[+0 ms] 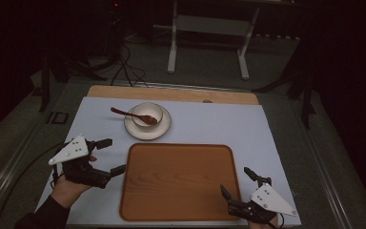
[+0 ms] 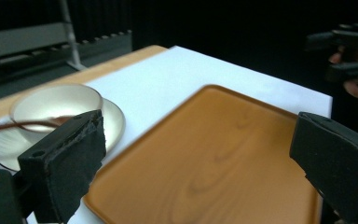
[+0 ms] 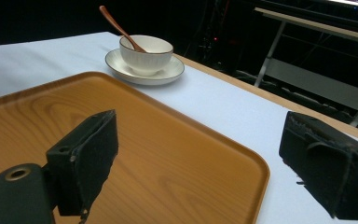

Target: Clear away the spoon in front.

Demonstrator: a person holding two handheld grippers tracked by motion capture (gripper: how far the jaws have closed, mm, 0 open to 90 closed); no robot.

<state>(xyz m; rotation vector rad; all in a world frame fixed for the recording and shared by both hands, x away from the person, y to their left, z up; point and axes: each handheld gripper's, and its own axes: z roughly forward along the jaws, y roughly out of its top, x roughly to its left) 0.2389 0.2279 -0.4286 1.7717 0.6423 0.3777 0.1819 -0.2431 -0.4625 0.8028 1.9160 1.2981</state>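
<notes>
Jaws, left gripper [image 1: 110, 155]: spread wide, nothing between them; they point toward the tray's left edge. One jaw tip sits just off that edge, the other farther up over the white mat. In the left gripper view the two black pads frame the tray, with the bowl and saucer behind the left pad.
Jaws, right gripper [image 1: 238, 182]: spread wide, holding nothing. One tip reaches over the tray's lower right corner, the other hangs over the mat just beside the tray's right edge. In the right gripper view the left pad is over the wood, the right pad over the mat.
Left hand [image 1: 69, 187]: wrapped around the gripper body at the mat's lower left, dark sleeve behind it; grey three-cornered plate on top.
Right hand: mostly cut off by the bottom edge of the high view; cannot tell its grip.
Tray [image 1: 178, 183]: wooden, rectangular with rounded corners, bare, lying flat at the near centre of the mat between the two grippers.
Saucer [image 1: 147, 129]: white, on the mat just beyond the tray's far left corner, not touching it.
Bowl [image 1: 147, 112]: white, ribbed outside, upright on the saucer.
Spoon [image 1: 132, 116]: dark wood, scoop inside the bowl, handle leaning out over the rim to the left.
Mat [image 1: 228, 124]: white sheet over a wooden table [image 1: 171, 94], whose far strip is exposed.
</notes>
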